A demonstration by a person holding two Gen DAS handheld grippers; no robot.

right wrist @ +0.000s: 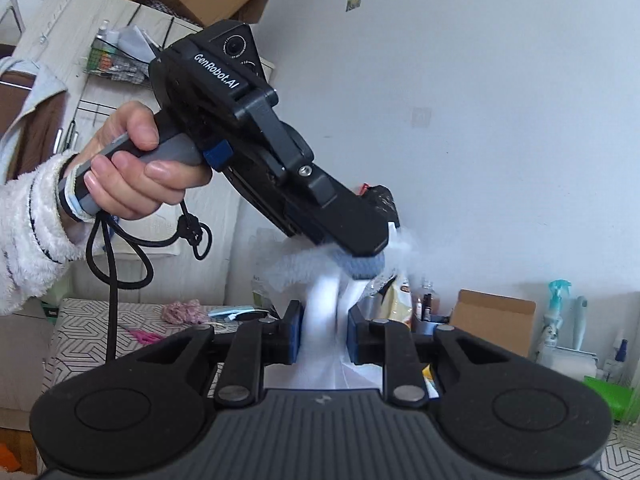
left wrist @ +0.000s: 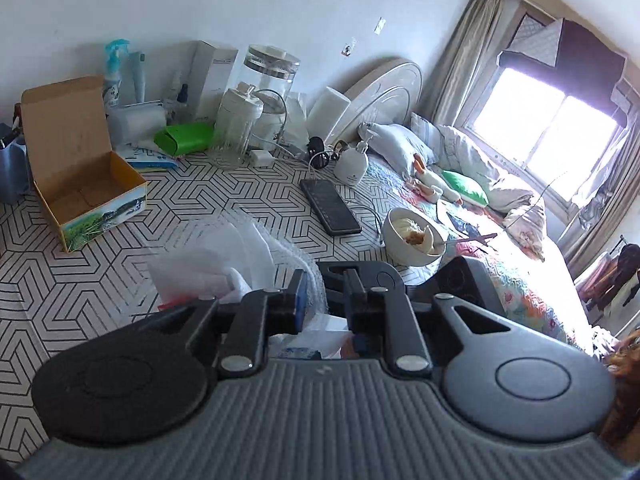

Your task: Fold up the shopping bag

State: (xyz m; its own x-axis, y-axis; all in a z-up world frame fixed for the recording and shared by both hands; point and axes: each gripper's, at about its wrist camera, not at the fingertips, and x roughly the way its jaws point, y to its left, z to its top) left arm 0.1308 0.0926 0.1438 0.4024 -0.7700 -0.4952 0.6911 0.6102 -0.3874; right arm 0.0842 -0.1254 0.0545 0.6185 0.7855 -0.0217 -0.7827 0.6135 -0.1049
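Note:
The shopping bag (left wrist: 224,256) is thin, white and translucent, with a bit of red print. In the left wrist view it is bunched and blurred above the patterned table, and my left gripper (left wrist: 316,300) is shut on a strip of it. In the right wrist view my right gripper (right wrist: 324,336) is shut on a white twisted band of the bag (right wrist: 324,304), which runs up to the other gripper (right wrist: 372,248) held above it by a hand. The right gripper's black body (left wrist: 468,276) shows just right of the left fingers.
On the table (left wrist: 200,200) stand an open cardboard box (left wrist: 80,176), a green pouch (left wrist: 184,138), glass jars (left wrist: 240,124), a dark phone (left wrist: 330,206), a white pump bottle (left wrist: 352,162) and a bowl (left wrist: 414,236) with a spoon. A bed with pillows lies at right.

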